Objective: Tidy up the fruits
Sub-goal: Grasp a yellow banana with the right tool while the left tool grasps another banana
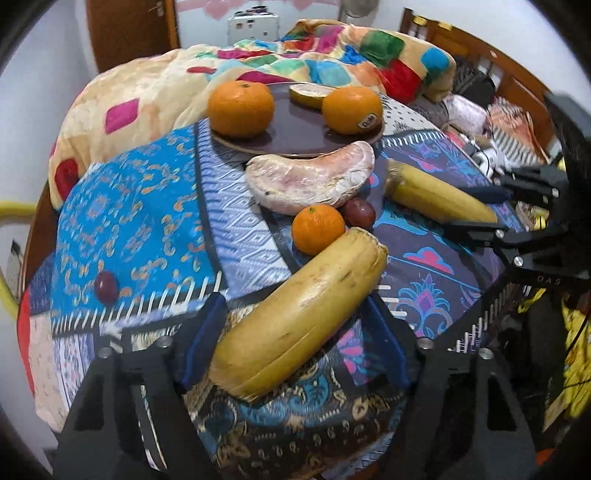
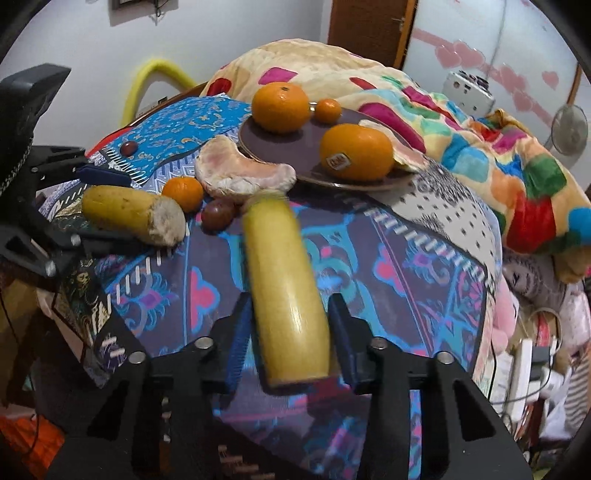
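Observation:
My left gripper (image 1: pixel 295 332) has its blue pads on both sides of a banana piece (image 1: pixel 295 314); it also shows in the right wrist view (image 2: pixel 129 214). My right gripper (image 2: pixel 291 332) is shut on a second banana piece (image 2: pixel 284 288), seen in the left wrist view (image 1: pixel 443 195) too. A dark round plate (image 1: pixel 295 136) holds two oranges (image 1: pixel 240 107) (image 1: pixel 352 109). A pomelo segment (image 1: pixel 310 181), a small orange (image 1: pixel 317 229) and a dark grape (image 1: pixel 358 212) lie in front of the plate. Another grape (image 1: pixel 106 286) lies at the left.
The fruit lies on a patterned blue and purple cloth (image 1: pixel 147 229) over a bed. A bunched multicolour blanket (image 1: pixel 332 55) lies behind the plate. Clutter and cables (image 2: pixel 535 354) sit at the right of the bed. A wooden door (image 1: pixel 129 33) stands behind.

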A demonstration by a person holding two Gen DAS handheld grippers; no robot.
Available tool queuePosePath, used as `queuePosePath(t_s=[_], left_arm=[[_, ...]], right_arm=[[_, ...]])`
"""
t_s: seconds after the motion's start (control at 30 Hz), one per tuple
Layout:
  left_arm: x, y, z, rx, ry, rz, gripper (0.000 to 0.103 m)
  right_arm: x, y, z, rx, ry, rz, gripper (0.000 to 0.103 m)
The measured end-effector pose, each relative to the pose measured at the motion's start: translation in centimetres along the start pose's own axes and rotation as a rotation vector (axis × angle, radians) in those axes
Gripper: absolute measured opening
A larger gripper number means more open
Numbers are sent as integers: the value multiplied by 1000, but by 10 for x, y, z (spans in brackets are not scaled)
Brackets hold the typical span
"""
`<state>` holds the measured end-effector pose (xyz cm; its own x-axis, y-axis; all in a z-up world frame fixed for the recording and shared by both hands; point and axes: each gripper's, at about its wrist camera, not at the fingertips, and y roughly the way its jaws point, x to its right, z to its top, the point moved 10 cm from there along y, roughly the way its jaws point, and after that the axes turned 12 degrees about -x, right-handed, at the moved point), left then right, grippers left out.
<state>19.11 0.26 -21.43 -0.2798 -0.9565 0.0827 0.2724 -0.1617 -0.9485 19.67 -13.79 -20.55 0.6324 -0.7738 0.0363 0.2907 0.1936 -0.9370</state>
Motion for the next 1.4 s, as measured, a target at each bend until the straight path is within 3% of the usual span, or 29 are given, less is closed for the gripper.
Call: queuePosePath(t_s=[0.2, 0.3, 0.5, 0.7, 0.87, 1.17, 1.4], left_arm=[[4, -10, -5, 18, -54, -9, 64], [6, -11, -8, -18, -39, -11, 58], [13, 11, -10, -128, 24, 4, 58], [22, 16, 4, -126, 21, -5, 57], [32, 8, -2, -129, 17, -23, 40], [37, 12, 1, -137, 23, -31, 39], [34, 5, 10, -64, -1, -38, 37]], right_arm=[[2, -6, -13, 6, 50, 22, 34], [3, -9, -19, -1, 68, 53, 34], [5, -11, -23, -15, 68, 69, 35], [6, -5, -8, -6, 74, 90, 35], [7, 7, -1, -17, 82, 112, 35], [9, 3, 6, -3, 93, 125, 34], [11, -2, 12, 24, 107, 141, 33]])
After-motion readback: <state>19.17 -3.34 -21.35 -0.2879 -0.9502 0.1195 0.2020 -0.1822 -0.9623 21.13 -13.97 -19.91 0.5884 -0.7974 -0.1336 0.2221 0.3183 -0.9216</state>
